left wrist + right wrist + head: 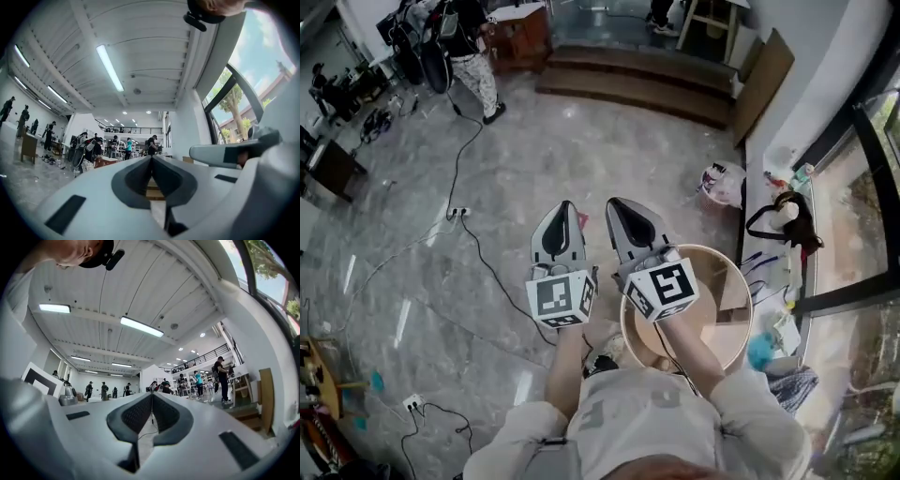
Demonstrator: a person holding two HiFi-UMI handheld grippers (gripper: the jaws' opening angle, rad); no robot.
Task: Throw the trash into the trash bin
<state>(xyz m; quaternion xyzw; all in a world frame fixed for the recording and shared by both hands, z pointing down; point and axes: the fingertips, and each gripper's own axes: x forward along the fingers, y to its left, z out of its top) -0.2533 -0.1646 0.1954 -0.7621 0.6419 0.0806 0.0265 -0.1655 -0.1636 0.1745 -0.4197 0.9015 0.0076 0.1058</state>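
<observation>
The person stands with both grippers lifted in front of the chest, side by side and pointing roughly level out across the hall. The left gripper (568, 206) has its jaws pressed together with nothing between them; its own view (151, 158) shows the dark pads meeting at the tip, with only the room beyond. The right gripper (614, 203) is the same: jaws closed tight and empty, the pads touching in its view (152, 395).

The trash bin (709, 249), round and pale, stands on the grey stone floor (581, 141) at the person's right, just beside the low window ledge (773, 272). The right gripper's marker cube and forearm cover much of its mouth. A flat brown piece (733, 292) shows inside against the far wall; I cannot tell what it is.

A black cable (478, 253) trails over the floor to the left. A white bag (724, 183) lies near the ledge's far end. The clutter on the ledge is too small to sort out. Wooden steps (628, 84) rise at the far side.
</observation>
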